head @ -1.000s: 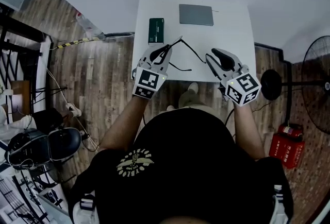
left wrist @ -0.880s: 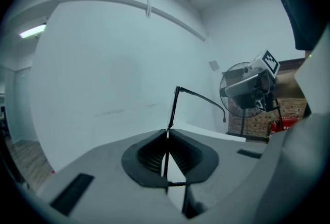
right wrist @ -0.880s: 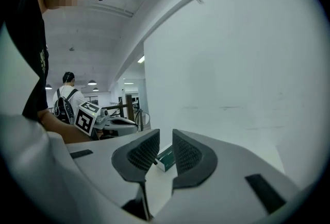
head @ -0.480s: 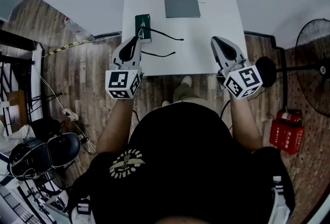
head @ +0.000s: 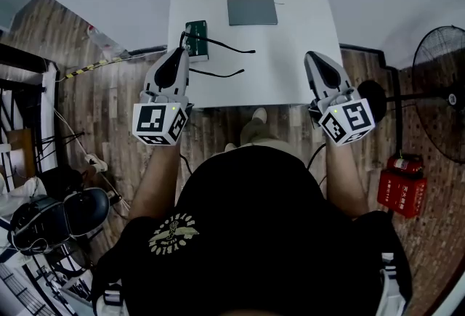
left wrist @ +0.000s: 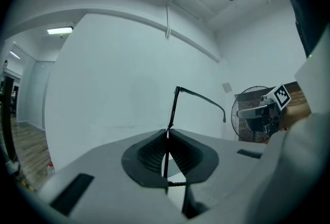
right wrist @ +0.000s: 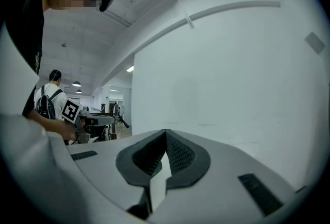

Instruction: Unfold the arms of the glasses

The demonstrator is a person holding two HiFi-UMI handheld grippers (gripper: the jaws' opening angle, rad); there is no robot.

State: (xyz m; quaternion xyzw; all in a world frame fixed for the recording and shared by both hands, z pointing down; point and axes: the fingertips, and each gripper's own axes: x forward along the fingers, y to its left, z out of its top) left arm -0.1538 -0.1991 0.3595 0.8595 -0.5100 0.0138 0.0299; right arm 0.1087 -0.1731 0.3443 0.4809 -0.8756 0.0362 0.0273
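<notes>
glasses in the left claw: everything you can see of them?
The glasses have a thin, dark, wire-like frame; no lenses can be made out. The left claw is shut on the front and pinches it edge-on. In the head view two arms stand unfolded and reach rightward over the white table. One ends in a down-curved tip. Nothing else visibly touches them.

Tabletop (head: 290, 53): was white, smooth, matt.
Floor (head: 116, 111): was grained wood planking.
Glasses (left wrist: 200, 95): had thin, dark, smooth arms.
Left hand-held gripper (head: 179, 54), right hand-held gripper (head: 313, 57): had pale matt plastic shells.
Pads (right wrist: 178, 153): were dark, ribbed.
</notes>
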